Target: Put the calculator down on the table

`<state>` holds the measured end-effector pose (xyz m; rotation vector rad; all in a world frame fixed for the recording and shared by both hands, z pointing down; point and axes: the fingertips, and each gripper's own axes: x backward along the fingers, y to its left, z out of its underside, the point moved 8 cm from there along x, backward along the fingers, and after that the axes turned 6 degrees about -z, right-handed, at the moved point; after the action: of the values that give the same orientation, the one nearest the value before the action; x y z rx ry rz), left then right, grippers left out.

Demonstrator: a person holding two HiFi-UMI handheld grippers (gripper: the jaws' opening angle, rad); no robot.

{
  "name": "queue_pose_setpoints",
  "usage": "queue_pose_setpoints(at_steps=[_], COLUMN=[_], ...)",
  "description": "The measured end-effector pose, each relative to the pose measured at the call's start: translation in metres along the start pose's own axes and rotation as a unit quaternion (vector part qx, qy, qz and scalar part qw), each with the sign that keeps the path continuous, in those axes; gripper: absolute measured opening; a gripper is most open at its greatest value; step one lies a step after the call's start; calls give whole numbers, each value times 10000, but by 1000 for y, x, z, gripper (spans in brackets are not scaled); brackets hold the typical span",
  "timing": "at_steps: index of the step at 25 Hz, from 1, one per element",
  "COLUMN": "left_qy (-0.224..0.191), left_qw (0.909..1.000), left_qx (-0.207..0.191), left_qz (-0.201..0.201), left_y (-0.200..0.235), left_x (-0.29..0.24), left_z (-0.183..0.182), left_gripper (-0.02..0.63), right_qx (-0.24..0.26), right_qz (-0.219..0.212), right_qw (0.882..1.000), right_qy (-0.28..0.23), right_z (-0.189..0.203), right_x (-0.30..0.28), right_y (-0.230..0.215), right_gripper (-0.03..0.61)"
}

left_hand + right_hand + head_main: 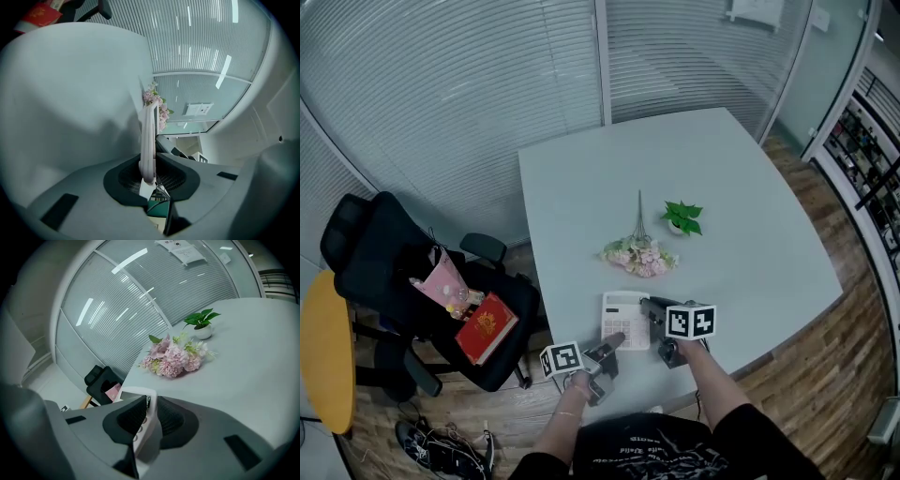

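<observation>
The white calculator hangs just over the pale table near its front edge. Both grippers grip it. My left gripper is shut on its near left corner, and my right gripper is shut on its right edge. In the left gripper view the calculator stands edge-on, pinched between the dark pads of the left gripper. The right gripper view shows the calculator with its keys and display, clamped in the right gripper.
A pink flower bunch lies just beyond the calculator, with a small potted plant behind it. Left of the table stands a black office chair that carries a red book and a pink bag. Glass walls with blinds close off the back.
</observation>
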<state>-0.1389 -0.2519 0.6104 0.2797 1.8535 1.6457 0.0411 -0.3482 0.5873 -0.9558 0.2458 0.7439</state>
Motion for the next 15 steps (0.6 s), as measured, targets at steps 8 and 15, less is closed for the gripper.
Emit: queue_pose_setpoints(at_steps=[8, 15], left_qy=[272, 383], left_qw=[9985, 9965], left_qx=[-52, 206], left_qz=[-463, -708], left_y=[-3, -2], left_x=[-13, -19], left_z=[-16, -16], left_gripper=[80, 80], right_qx=[-151, -119], right_qz=[262, 404], right_qw=[9995, 9990], right_qy=[-59, 144], right_z=[-3, -3], right_x=[-6, -8], right_y=[-12, -20], right_gripper=[81, 83])
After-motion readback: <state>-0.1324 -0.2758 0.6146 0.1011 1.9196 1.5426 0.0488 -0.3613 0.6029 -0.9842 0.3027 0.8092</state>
